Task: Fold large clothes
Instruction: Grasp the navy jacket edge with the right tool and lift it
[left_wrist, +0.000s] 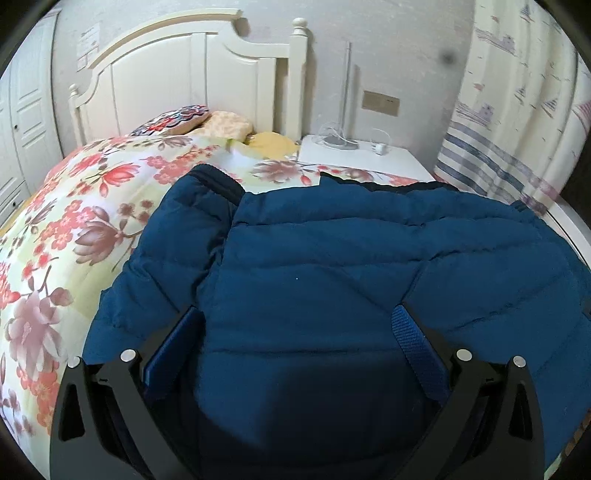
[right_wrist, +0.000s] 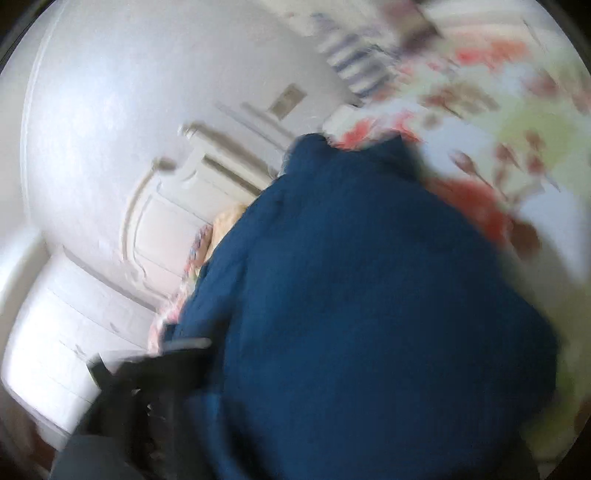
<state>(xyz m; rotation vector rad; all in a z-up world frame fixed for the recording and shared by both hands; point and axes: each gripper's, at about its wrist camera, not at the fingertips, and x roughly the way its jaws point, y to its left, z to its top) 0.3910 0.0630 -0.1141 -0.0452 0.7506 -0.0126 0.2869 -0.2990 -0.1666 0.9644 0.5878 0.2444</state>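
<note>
Lying on the quilt (left_wrist: 74, 206) near the nightstand (left_wrist: 365, 157), the jacket (left_wrist: 332, 266) bulges between the spread left gripper (left_wrist: 295, 332). Blur hides the right gripper (right_wrist: 155, 369); its grip is unclear. Slick padding could slip, undoing the fold.

A bed (left_wrist: 110, 85) with a cream headboard carries a floral quilt (left_wrist: 74, 221). A blue padded jacket (left_wrist: 332, 258) lies spread directly on the quilt. A patterned pillow (left_wrist: 173, 120) and yellow bedding (left_wrist: 273, 142) rest near the headboard.
</note>
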